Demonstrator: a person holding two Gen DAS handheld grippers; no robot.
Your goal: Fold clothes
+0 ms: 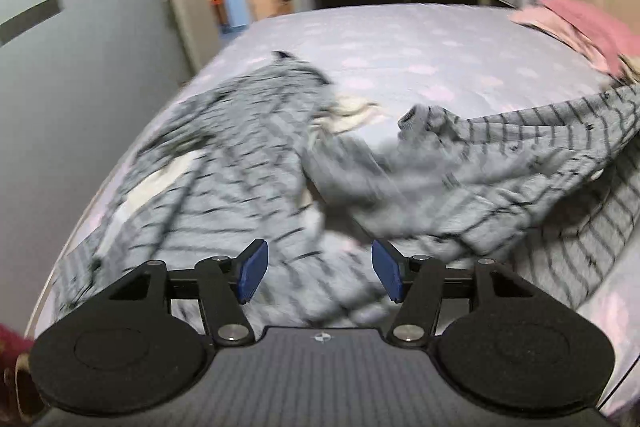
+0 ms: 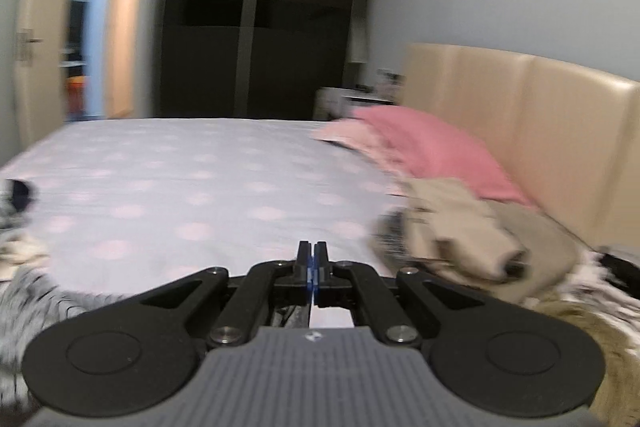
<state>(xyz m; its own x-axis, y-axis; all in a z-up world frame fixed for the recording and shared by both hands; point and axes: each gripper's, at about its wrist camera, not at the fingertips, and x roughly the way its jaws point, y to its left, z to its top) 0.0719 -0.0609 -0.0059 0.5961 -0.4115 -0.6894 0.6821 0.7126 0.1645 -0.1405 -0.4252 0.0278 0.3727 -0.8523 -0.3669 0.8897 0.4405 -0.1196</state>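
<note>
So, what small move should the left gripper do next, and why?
Probably lower the left gripper onto the grey striped garment just below it and close. Its jaws stand open and empty over the crumpled cloth, while the right gripper is shut and seems to lift the garment's other end.

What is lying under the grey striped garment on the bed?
Under the grey striped garment a cream cloth peeks out, on the dotted bedsheet. How far the cream cloth reaches underneath is covered.

One striped grey garment (image 1: 248,155); one pink pillow (image 2: 432,151); one beige clothes pile (image 2: 480,239); two claws.
</note>
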